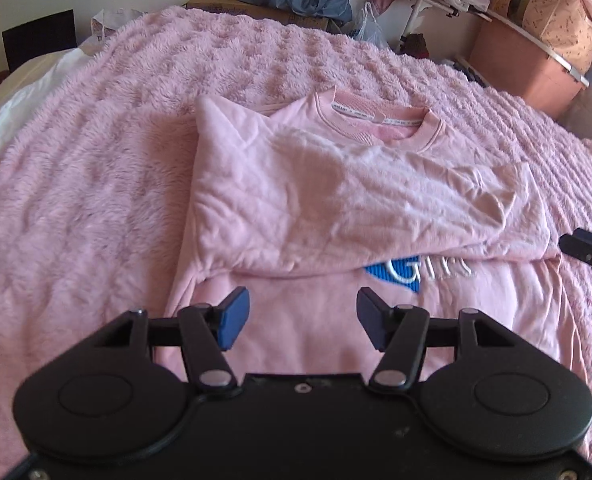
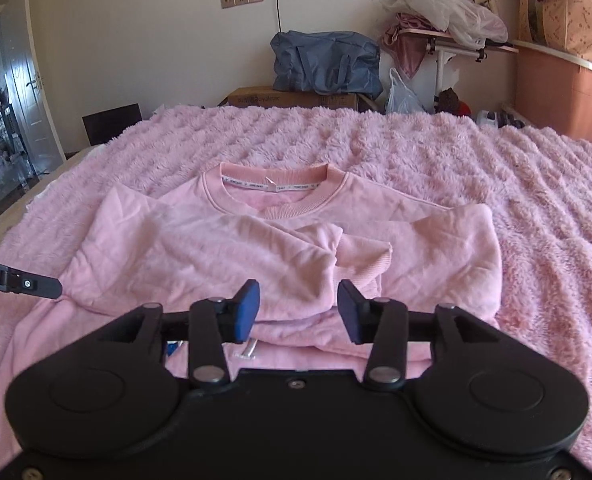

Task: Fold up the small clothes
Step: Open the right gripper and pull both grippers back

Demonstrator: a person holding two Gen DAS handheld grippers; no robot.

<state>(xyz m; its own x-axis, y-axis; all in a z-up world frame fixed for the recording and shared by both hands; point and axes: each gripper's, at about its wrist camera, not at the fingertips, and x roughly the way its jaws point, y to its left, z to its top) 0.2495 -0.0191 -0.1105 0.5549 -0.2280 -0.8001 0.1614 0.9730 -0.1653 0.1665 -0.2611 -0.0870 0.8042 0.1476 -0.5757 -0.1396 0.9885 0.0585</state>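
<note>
A small pink sweatshirt (image 1: 335,200) lies face up on a fluffy pink blanket (image 1: 76,200), collar at the far end. Both sleeves are folded across its chest, partly hiding a blue and white print (image 1: 407,274). My left gripper (image 1: 303,320) is open and empty above the sweatshirt's lower left part. My right gripper (image 2: 299,310) is open and empty above the lower middle of the sweatshirt (image 2: 276,248), just before the folded sleeve cuffs. Each gripper's tip shows at the edge of the other's view, the right one (image 1: 587,254) and the left one (image 2: 20,280).
The blanket (image 2: 535,200) covers a bed. Beyond its far edge are a cardboard box (image 2: 296,100), a blue bag (image 2: 323,62), plastic bags and a pink cabinet (image 2: 559,92) with bundles. A white cloth (image 1: 24,100) lies at the bed's left edge.
</note>
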